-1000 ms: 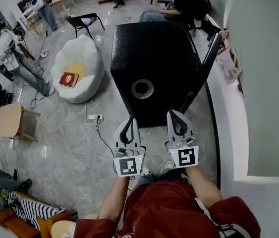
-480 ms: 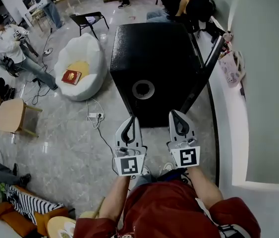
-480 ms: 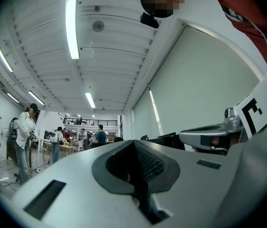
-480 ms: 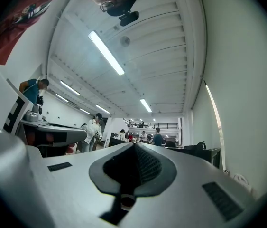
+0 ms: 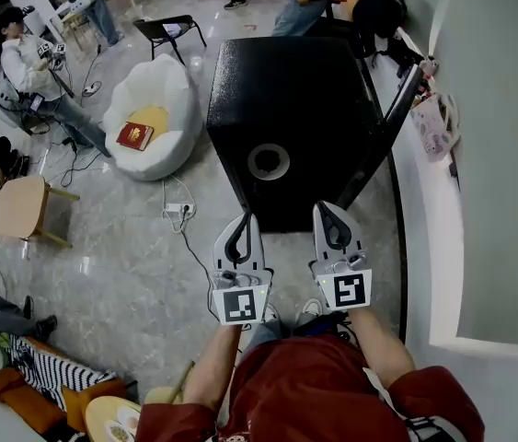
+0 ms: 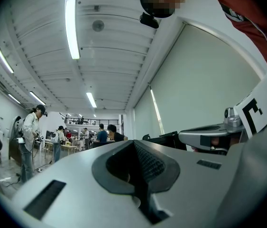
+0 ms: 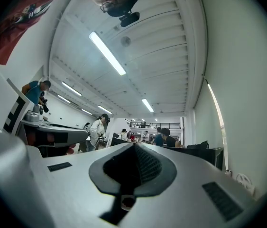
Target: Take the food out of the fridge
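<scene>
A black fridge (image 5: 286, 90) stands on the floor straight ahead, seen from above, with a grey ring (image 5: 268, 161) on its top. Its door (image 5: 389, 109) stands ajar along the right side. No food shows; the inside is hidden. My left gripper (image 5: 240, 221) and right gripper (image 5: 326, 208) are held side by side just short of the fridge's near edge, both shut and empty. In the left gripper view the gripper (image 6: 134, 142) points level over the fridge's top (image 6: 164, 139). The right gripper view shows its gripper (image 7: 134, 145) closed too, with the fridge (image 7: 199, 151) beyond.
A white beanbag (image 5: 171, 109) with a red book (image 5: 135, 135) lies left of the fridge. A power strip (image 5: 178, 210) and cable run on the floor near my feet. A white wall ledge (image 5: 424, 210) runs close on the right. A wooden stool (image 5: 21, 208) and people are further left.
The view has shifted slightly and the people at the back and left have moved. Both grippers keep nearly the same place and stay shut.
</scene>
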Demonstrator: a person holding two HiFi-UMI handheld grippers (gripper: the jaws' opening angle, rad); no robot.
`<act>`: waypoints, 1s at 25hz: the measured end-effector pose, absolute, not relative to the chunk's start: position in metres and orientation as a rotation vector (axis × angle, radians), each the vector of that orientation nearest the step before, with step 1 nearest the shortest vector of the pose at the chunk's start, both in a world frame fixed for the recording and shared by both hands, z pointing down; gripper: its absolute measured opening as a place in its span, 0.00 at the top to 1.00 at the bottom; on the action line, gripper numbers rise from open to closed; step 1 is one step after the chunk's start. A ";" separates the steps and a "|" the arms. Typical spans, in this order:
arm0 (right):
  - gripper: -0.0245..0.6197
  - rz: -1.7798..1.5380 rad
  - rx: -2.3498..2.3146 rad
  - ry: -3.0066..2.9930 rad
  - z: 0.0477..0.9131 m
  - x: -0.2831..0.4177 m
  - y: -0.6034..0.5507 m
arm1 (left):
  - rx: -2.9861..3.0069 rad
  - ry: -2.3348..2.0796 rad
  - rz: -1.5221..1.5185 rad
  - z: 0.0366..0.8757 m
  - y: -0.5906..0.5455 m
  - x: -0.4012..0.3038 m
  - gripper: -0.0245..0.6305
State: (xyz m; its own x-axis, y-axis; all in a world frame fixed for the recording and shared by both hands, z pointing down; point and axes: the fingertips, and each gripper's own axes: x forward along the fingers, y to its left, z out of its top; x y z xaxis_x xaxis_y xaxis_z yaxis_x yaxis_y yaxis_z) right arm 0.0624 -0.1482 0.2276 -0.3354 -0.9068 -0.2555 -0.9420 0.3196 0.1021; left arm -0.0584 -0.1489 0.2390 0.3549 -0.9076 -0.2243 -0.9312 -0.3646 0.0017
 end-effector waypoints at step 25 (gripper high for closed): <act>0.93 0.268 -1.656 2.508 0.266 0.038 -0.165 | -2.473 1.765 0.258 0.271 -0.171 -0.068 0.94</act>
State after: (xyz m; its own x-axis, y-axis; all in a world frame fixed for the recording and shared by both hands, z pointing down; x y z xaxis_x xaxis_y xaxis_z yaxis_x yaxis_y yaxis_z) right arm 0.0385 -0.1652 0.2660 -0.3923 -0.8979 -0.1997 -0.9198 0.3843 0.0790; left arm -0.0684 -0.1712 0.2706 0.3171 -0.9291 -0.1903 -0.9447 -0.3270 0.0228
